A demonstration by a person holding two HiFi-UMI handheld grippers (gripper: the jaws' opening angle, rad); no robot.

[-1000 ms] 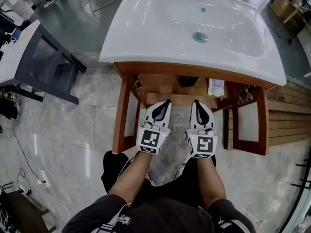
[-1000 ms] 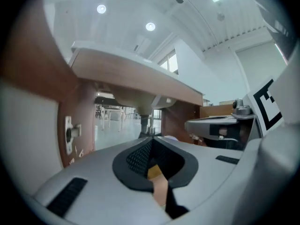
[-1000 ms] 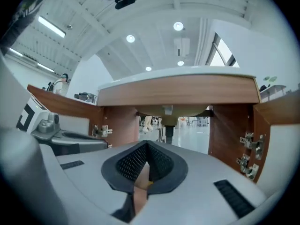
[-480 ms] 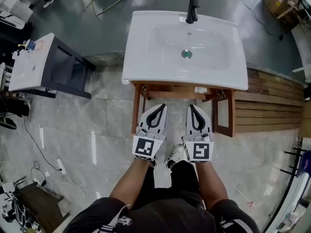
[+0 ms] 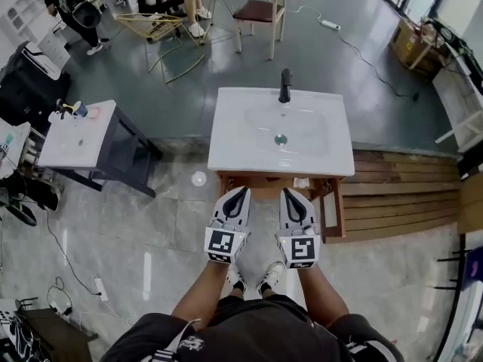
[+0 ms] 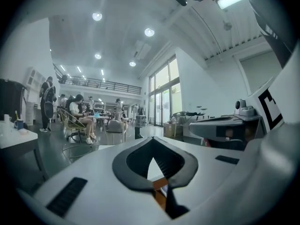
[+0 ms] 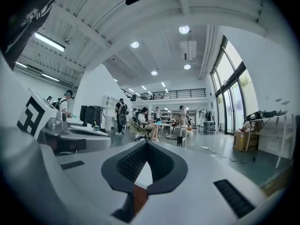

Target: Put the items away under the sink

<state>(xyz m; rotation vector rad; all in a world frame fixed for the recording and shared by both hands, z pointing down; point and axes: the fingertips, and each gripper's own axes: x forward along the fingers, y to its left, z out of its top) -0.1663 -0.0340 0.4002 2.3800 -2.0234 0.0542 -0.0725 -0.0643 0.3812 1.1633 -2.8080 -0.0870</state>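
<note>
**A:** Were the fingers holding anything?

**B:** No. The left gripper (image 5: 236, 193) and the right gripper (image 5: 287, 194) each had their fingers closed on nothing. Both were held level in front of the sink (image 5: 234, 138).

**A:** And the items?

**B:** One white item (image 5: 301, 182) showed just under the sink's front edge. I saw no others waiting. The stowing looked done, and only the open door (image 5: 332, 210) seemed left.
</note>
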